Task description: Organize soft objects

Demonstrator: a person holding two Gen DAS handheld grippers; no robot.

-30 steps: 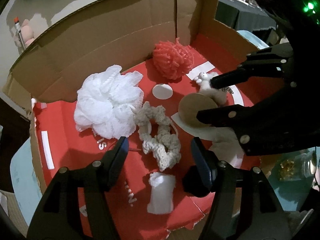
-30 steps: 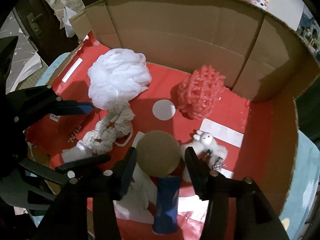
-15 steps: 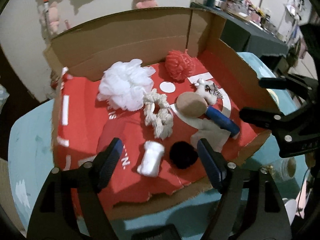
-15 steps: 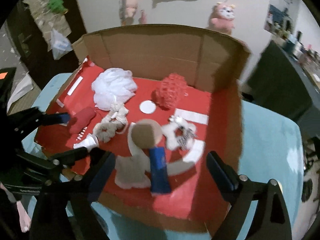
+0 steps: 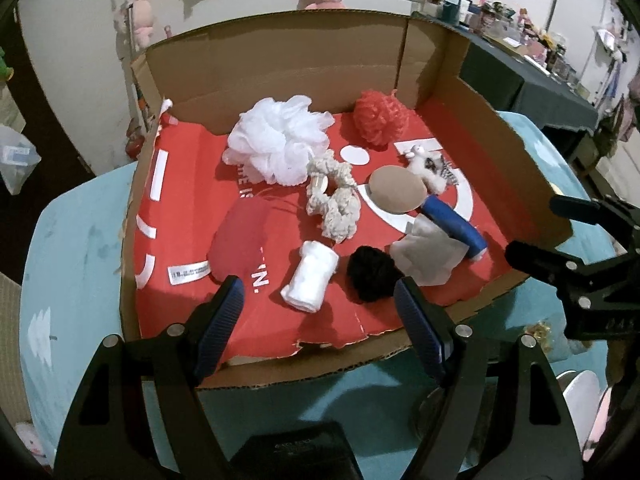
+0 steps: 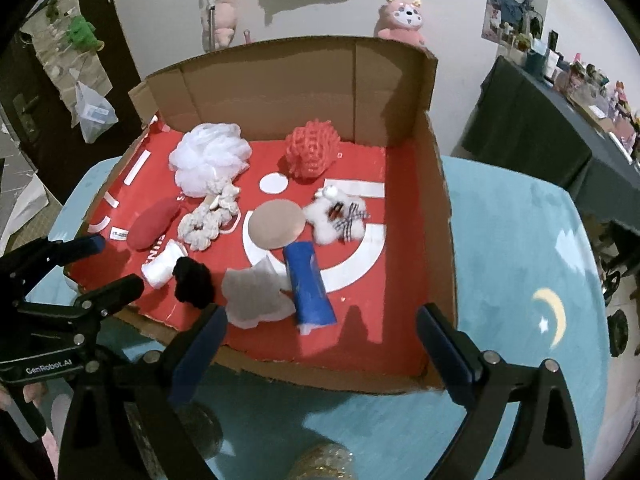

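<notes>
The left gripper (image 5: 318, 308) stands well open with nothing between its fingers. The right gripper (image 6: 320, 336) gapes wider, its jaws opening, and it too holds nothing. Both hang over the near edge of the cardboard box (image 5: 280, 52), outside its low front lip.

Just beyond the left fingertips, at twelve o'clock, lie a rolled white cloth (image 5: 310, 280) and a black pom-pom (image 5: 370, 272); at ten o'clock a dark red pad (image 5: 240, 240). Beyond the right fingertips lie a grey-white cloth (image 6: 254, 292) and a round tan sponge on a blue handle (image 6: 310, 280). The handle's long axis runs from about five o'clock near the box lip up to eleven, its tan head (image 6: 276, 224) pointing away from the gripper. Farther back sit a cream knitted scrunchie (image 6: 208, 224), a small white plush toy (image 6: 336, 220), a white mesh bath puff (image 6: 210, 158) and a red one (image 6: 312, 152).

The pieces are crowded and some overlap: the handle seems to rest on the grey cloth's edge, so a grasp there could drag both. A reach over the torn front lip might catch the cardboard and shift the box on the blue tablecloth (image 6: 520, 260).
</notes>
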